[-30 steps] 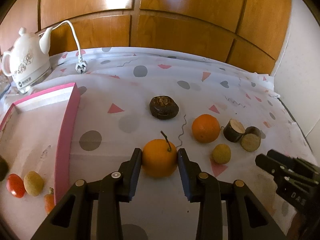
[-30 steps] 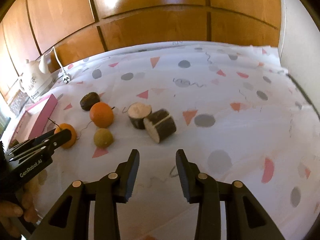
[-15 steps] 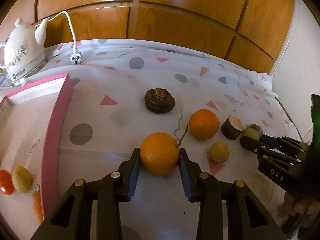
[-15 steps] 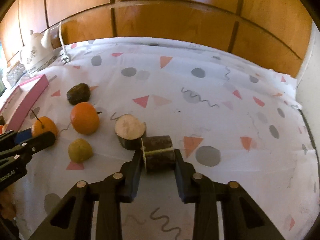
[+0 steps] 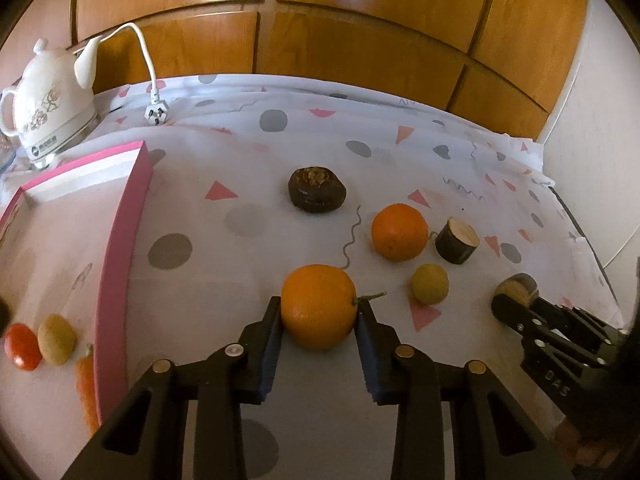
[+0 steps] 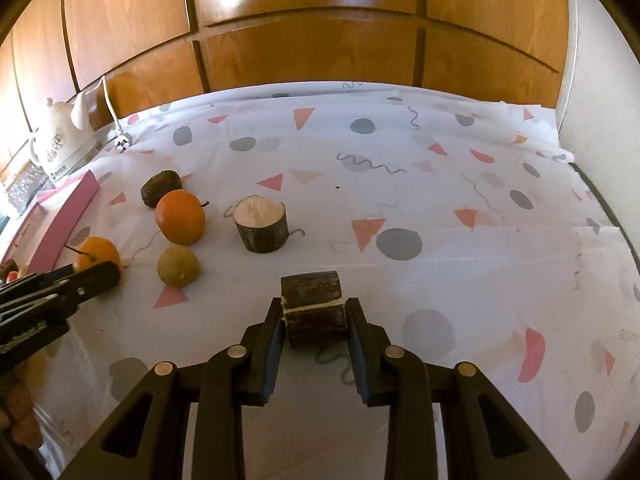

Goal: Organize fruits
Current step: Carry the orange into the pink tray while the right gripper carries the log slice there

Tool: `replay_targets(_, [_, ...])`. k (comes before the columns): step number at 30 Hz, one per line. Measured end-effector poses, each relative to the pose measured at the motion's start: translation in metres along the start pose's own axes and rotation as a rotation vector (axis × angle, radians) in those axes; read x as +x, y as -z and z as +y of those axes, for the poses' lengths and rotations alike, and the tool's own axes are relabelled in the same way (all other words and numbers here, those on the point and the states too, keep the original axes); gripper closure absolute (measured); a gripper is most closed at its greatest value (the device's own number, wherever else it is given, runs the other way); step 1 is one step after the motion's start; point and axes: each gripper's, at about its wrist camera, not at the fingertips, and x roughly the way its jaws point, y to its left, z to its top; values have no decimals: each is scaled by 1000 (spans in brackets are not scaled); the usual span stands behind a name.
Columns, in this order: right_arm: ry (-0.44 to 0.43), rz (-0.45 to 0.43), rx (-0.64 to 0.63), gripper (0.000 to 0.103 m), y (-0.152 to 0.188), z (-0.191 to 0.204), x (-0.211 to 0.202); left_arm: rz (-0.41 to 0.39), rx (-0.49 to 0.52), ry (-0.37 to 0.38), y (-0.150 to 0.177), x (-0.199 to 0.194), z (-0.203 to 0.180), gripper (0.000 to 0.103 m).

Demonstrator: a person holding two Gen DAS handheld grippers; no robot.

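My left gripper (image 5: pixel 318 320) is shut on a stemmed orange (image 5: pixel 318 305) and holds it over the cloth, right of the pink box (image 5: pixel 120 240). My right gripper (image 6: pixel 314 320) is shut on a dark sugarcane chunk (image 6: pixel 314 308); it also shows at the right of the left wrist view (image 5: pixel 516 292). On the cloth lie a second orange (image 5: pixel 399 232), a small yellow-green fruit (image 5: pixel 429 284), another sugarcane chunk (image 5: pixel 457 240) and a dark water chestnut (image 5: pixel 317 195). In the box lie a red tomato (image 5: pixel 22 346), a yellowish fruit (image 5: pixel 56 344) and a carrot (image 5: pixel 86 384).
A white kettle (image 5: pixel 52 112) with cord and plug (image 5: pixel 154 114) stands at the back left. Wooden panels (image 5: pixel 320 20) back the table. A white wall (image 5: pixel 592 160) borders the right edge. The patterned cloth (image 6: pixel 440 200) stretches far to the right.
The right gripper closed on the sugarcane chunk and drew it away from the other chunk. The left gripper raised the orange, which turned so its stem points right.
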Motion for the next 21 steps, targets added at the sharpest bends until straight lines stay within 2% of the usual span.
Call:
replay_targets(5, [27, -14, -23, 73, 2, 3, 1, 3, -15, 3, 5, -13, 4, 68])
replay_targets(11, [55, -23, -44, 73, 3, 7, 1, -54, -20, -10, 5, -44, 16, 68])
replay_targets(21, [86, 4, -55, 74, 0, 16, -3, -112, -106, -105, 9, -85, 73, 68])
